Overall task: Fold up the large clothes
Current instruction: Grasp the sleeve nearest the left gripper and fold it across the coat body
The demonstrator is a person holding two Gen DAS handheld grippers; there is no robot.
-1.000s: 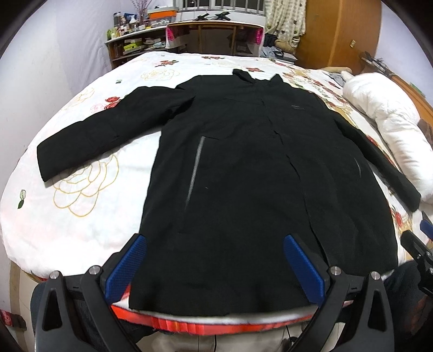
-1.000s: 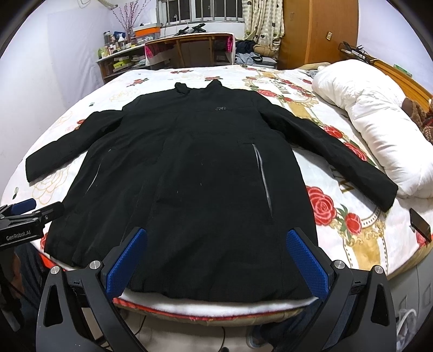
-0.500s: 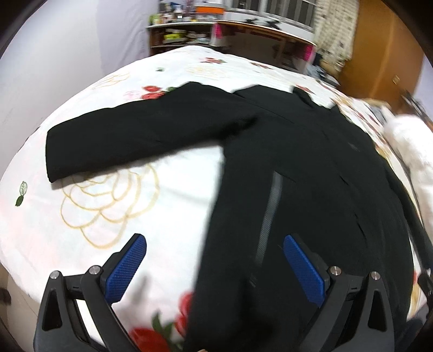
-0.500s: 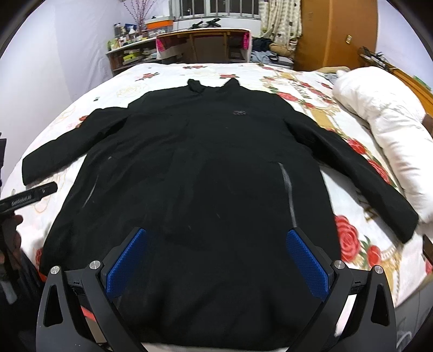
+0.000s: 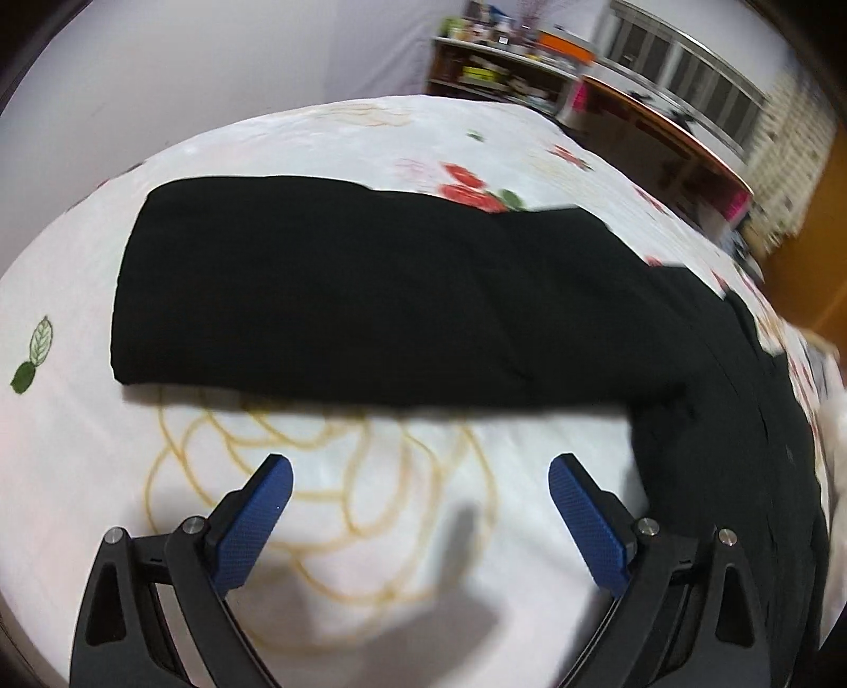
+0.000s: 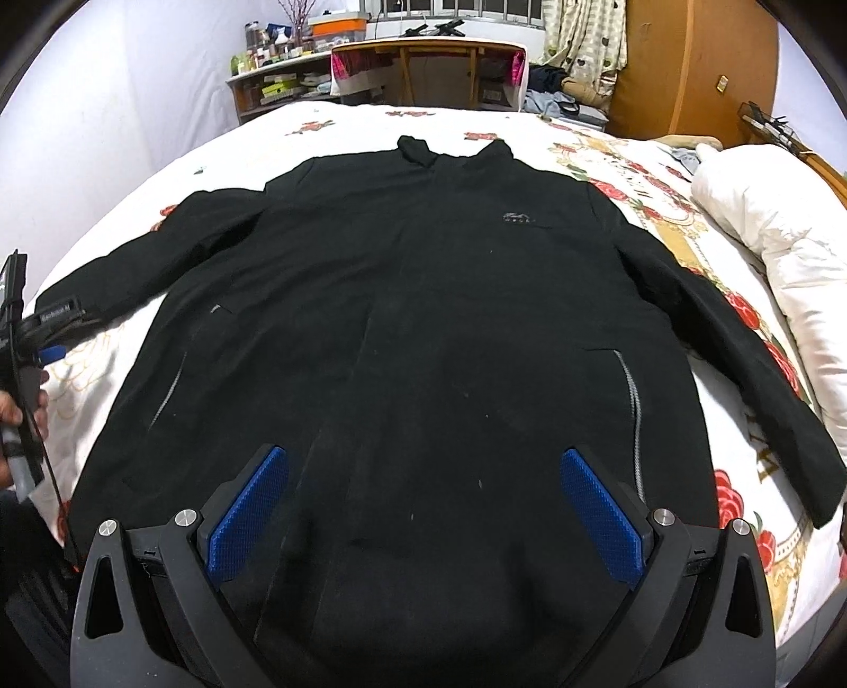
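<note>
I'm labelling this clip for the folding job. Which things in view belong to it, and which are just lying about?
Belongs to the job:
black coat
its left sleeve
left gripper
right gripper

Lying about:
white duvet
cluttered shelf
wooden desk

bare sheet (image 5: 370,476) before left claw (image 5: 418,508), sleeve (image 5: 344,301) ahead

Blur and cut-offs

The shelf (image 5: 503,50) is smeared by blur in the left view; the black coat (image 6: 413,328) has its hem hidden behind the right gripper (image 6: 423,508).
</note>
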